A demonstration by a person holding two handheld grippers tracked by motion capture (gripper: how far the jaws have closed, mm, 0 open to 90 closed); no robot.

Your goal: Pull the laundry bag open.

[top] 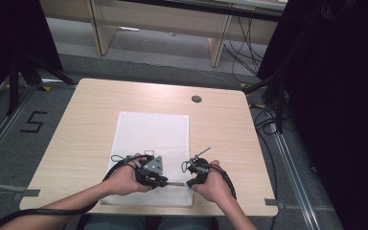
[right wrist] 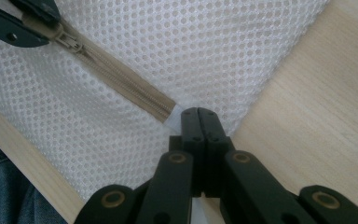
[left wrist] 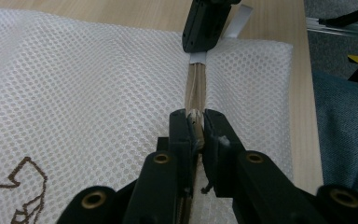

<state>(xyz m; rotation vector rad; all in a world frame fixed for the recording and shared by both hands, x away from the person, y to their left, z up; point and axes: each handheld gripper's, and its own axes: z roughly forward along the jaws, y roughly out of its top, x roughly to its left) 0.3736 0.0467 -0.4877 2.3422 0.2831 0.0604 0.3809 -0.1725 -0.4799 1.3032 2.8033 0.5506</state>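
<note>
A white mesh bag (top: 153, 134) lies flat on the wooden table (top: 86, 120), its beige zipper (top: 176, 183) running along the near edge. My left gripper (top: 165, 183) is shut on the zipper pull (left wrist: 196, 116), seen up close between its jaws. The zipper (left wrist: 196, 86) stretches away to my right gripper (left wrist: 200, 44), which is shut on the white tab (left wrist: 197, 58) at the zipper's end. In the right gripper view the right gripper (right wrist: 198, 112) pinches that tab at the bag's corner, and the slider (right wrist: 67, 39) sits at the left gripper (right wrist: 32, 23).
A round cable grommet (top: 196, 99) sits at the table's far side. A brown stitched logo (left wrist: 23, 186) marks the bag. The person's jeans (left wrist: 345, 126) are just past the near table edge. Black stands and cables (top: 268, 115) crowd the floor to the right.
</note>
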